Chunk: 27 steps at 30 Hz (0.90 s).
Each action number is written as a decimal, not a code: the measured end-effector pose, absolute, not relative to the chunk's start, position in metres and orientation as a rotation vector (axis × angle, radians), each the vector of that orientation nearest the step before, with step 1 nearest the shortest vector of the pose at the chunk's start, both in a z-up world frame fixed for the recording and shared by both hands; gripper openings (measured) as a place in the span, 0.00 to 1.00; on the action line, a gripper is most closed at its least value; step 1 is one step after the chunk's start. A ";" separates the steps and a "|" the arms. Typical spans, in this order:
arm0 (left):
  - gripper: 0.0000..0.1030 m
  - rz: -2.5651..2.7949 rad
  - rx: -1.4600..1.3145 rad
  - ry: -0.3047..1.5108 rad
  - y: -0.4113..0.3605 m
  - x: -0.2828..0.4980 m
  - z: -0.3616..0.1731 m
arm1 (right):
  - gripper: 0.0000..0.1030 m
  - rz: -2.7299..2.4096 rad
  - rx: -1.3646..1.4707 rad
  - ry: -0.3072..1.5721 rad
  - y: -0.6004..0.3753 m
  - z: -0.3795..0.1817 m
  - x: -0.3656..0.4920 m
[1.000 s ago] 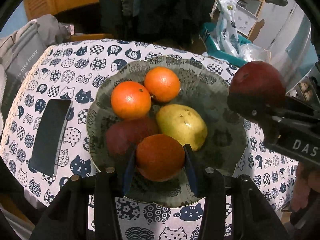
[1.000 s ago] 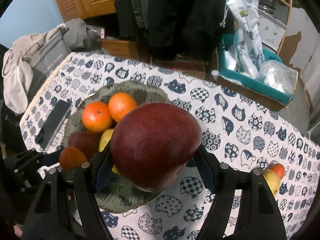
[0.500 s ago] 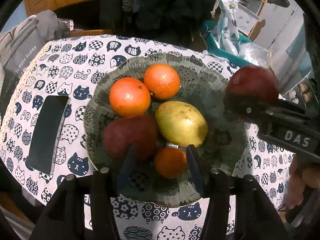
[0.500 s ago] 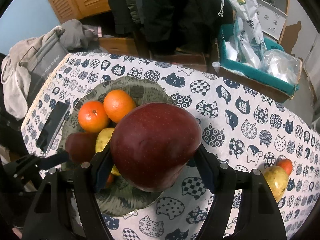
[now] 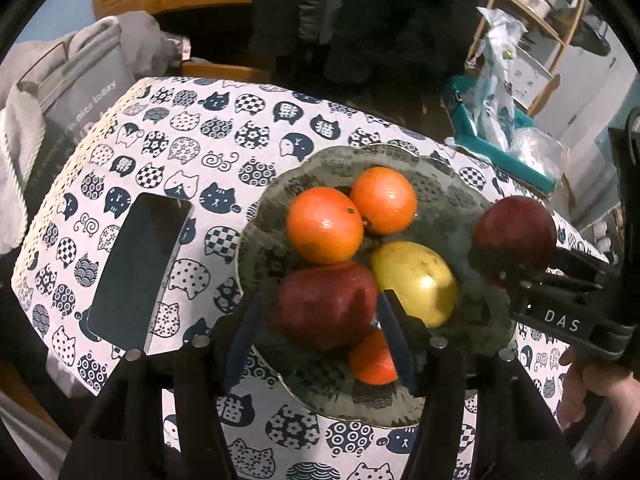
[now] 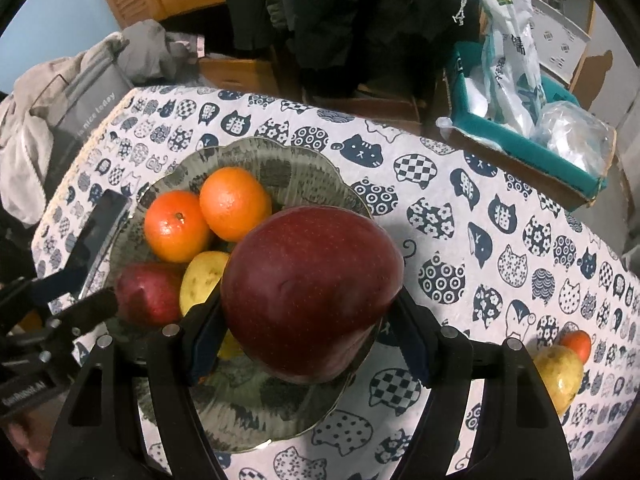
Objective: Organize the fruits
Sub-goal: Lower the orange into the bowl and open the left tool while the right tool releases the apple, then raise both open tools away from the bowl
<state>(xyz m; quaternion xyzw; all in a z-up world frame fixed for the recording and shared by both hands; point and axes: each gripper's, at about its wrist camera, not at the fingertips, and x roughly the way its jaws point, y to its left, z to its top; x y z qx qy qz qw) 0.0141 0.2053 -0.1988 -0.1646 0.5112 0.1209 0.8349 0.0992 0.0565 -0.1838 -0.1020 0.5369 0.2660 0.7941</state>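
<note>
A grey patterned plate (image 5: 452, 196) holds two oranges (image 5: 324, 224), a yellow pear (image 5: 416, 280), a dark red apple (image 5: 328, 304) and a small orange (image 5: 370, 360) near its front rim. My left gripper (image 5: 320, 340) hovers over that front rim with its jaws opening. The small orange lies loose on the plate by its right finger, and the pads press on nothing. My right gripper (image 6: 308, 344) is shut on a big red apple (image 6: 312, 296) and holds it above the plate's right side, also visible in the left wrist view as the red apple (image 5: 514, 232).
A dark phone (image 5: 136, 272) lies on the cat-print tablecloth left of the plate. A grey bag (image 5: 72, 108) hangs off the table's left end. Another pear (image 6: 560, 372) and small orange (image 6: 578, 344) sit at the table's right. A teal box (image 6: 520, 140) stands behind.
My left gripper let the small orange go onto the plate, opened and shifted left and back. My right gripper sank a little toward the plate with the big apple.
</note>
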 end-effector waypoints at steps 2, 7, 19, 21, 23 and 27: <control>0.60 0.259 -0.354 1.082 0.207 0.014 -0.199 | 0.74 0.571 -0.222 1.156 0.057 -0.184 0.100; 0.60 0.259 -0.355 1.083 0.208 0.014 -0.200 | 0.76 0.569 -0.235 1.156 0.060 -0.185 0.102; 0.60 0.259 -0.351 1.055 0.205 0.012 -0.186 | 0.79 0.582 -0.206 1.066 0.058 -0.149 0.099; 0.60 0.256 -0.351 1.046 0.204 0.012 -0.181 | 0.79 0.574 -0.194 1.053 0.054 -0.143 0.099; 0.61 0.253 -0.349 1.034 0.203 0.011 -0.176 | 0.80 0.562 -0.177 1.039 0.048 -0.136 0.099; 0.66 0.254 -0.331 0.998 0.198 0.008 -0.160 | 0.80 0.544 -0.157 1.007 0.037 -0.122 0.097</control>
